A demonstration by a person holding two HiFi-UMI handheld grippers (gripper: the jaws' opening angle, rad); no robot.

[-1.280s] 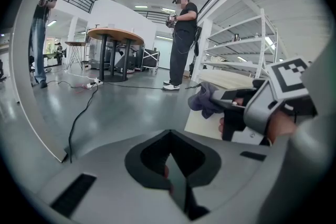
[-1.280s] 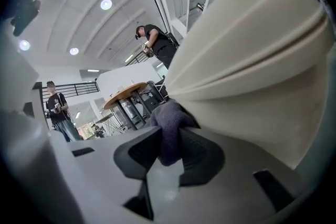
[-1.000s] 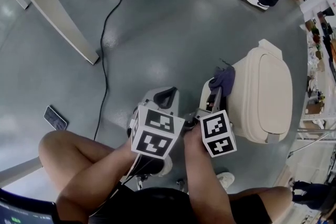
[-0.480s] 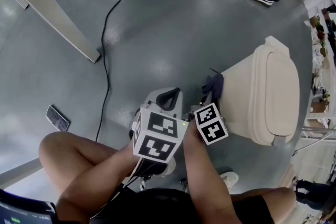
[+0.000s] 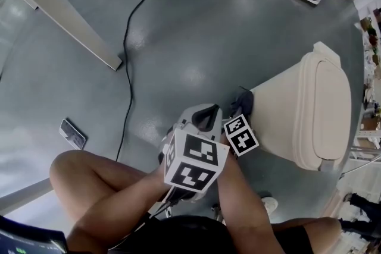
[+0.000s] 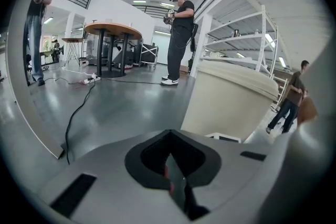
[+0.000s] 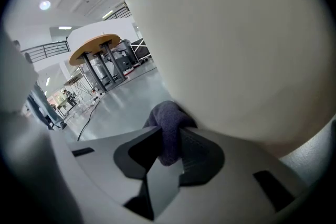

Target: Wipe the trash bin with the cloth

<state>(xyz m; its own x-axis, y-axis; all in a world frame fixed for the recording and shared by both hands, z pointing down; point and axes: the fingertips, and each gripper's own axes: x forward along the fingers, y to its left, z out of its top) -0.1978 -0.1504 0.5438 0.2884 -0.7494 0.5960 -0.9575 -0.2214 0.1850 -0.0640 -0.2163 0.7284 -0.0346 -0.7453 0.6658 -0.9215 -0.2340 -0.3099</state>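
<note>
Cream plastic trash bin [image 5: 309, 110], lid shut, standing upright, dark purple-grey cloth [image 5: 243, 101] bunched into a wad, pressed against the bin's side wall low down, pinched between the jaws of the right gripper [image 7: 167, 152]

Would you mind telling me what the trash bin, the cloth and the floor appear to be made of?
The trash bin looks like moulded plastic, cream and smooth with a soft sheen. The cloth seems a soft, fuzzy fabric, dark purple-grey, bunching in folds. The floor is probably sealed concrete or resin: grey, seamless, glossy with light reflections.
</note>
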